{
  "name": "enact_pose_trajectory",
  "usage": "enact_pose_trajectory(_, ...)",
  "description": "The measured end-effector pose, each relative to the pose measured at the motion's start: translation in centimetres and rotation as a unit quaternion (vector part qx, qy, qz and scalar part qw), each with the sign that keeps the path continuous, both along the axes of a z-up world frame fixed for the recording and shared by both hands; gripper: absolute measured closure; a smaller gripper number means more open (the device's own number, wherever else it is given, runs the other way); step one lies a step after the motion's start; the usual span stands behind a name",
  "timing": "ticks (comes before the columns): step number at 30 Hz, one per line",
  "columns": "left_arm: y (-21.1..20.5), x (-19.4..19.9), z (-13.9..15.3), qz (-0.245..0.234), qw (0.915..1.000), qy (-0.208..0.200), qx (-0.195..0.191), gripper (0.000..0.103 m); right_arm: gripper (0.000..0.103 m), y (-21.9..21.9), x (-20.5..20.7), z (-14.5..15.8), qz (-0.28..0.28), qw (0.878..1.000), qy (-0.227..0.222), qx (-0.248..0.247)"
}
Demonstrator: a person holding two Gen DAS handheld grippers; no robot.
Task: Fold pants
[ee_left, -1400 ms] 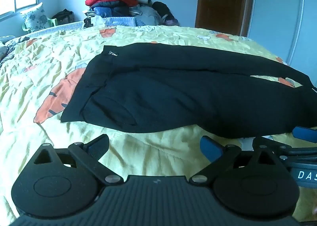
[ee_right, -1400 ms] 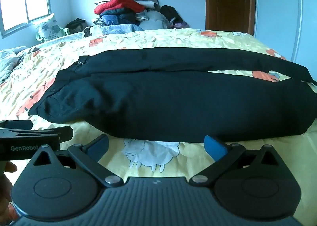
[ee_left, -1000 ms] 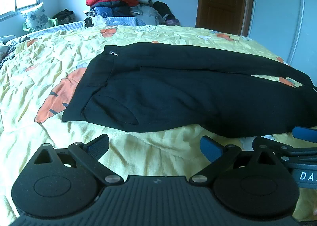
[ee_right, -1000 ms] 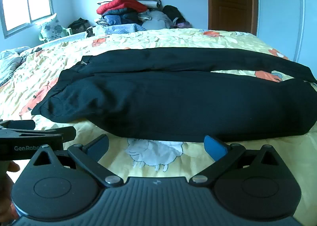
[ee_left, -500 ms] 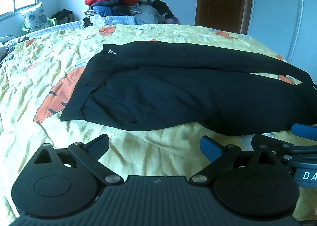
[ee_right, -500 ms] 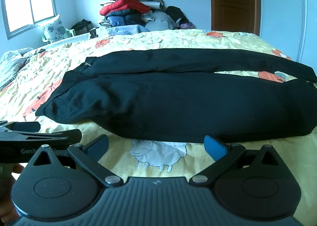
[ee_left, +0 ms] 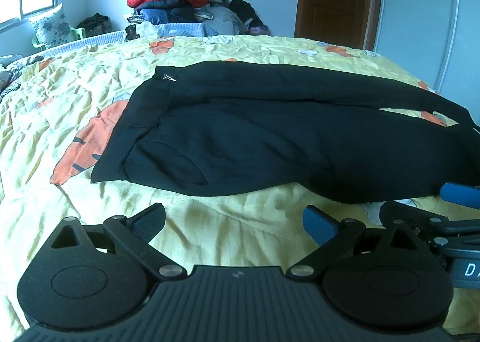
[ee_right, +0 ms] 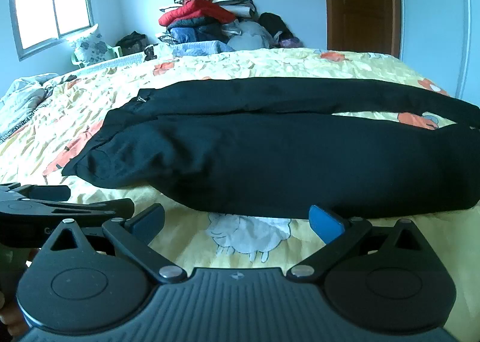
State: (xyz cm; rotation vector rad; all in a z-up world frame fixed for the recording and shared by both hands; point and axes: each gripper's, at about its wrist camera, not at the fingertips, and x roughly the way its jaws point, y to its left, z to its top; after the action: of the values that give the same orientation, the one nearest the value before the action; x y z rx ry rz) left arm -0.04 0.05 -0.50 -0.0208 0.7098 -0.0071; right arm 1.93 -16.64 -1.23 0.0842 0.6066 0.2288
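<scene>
Black pants (ee_left: 270, 138) lying flat across the bed (ee_left: 75, 96), waistband left; left tongs (ee_left: 234, 222) and right tongs (ee_right: 237, 219) both wide open, empty, near edge.

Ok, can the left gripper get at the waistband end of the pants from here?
Probably yes: the left gripper is open, short of the pants, with only bare bedspread between it and the waistband end.

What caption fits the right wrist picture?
Open right gripper faces black pants spread flat on a yellow bedspread.
</scene>
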Motion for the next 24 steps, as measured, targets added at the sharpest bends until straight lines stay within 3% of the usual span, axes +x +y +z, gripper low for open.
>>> enact_pose_trajectory(4, -0.1, 0.1, 0.2, -0.003, 0.9998, 0.018, 0.002, 0.004, 0.0, -0.1, -0.1, 0.3, 0.008, 1.0, -0.008, -0.001)
enact_pose_trajectory(9, -0.5, 0.2, 0.4, -0.019, 0.9998, 0.009, 0.005, 0.006, 0.0, -0.3, 0.8, 1.5, 0.042, 0.999, -0.028, -0.01)
enact_pose_trajectory(12, -0.4, 0.2, 0.6, -0.024, 0.9997, -0.002, 0.004, 0.007, 0.0, -0.5, 1.1, 2.9, 0.083, 0.992, -0.092, -0.02)
enact_pose_trajectory(15, 0.0, 0.4, 1.1, -0.027, 0.9995, -0.014, 0.01, 0.007, 0.0, 0.5, 2.2, 3.8, 0.141, 0.978, -0.132, -0.077)
enact_pose_trajectory(18, 0.4, 0.9, 1.5, -0.017, 0.9987, -0.046, 0.015, 0.006, 0.0, 1.4, 4.4, 4.4, 0.182, 0.968, -0.137, -0.104)
enact_pose_trajectory(21, 1.1, 1.8, 1.8, -0.005, 0.998, -0.053, 0.033, 0.006, 0.0, 2.2, 7.8, 4.8, 0.219, 0.961, -0.126, -0.108)
enact_pose_trajectory(24, 2.1, 3.1, 1.8, 0.013, 0.9985, -0.048, 0.025, 0.006, 0.0, 3.1, 11.3, 4.7, 0.241, 0.957, -0.114, -0.117)
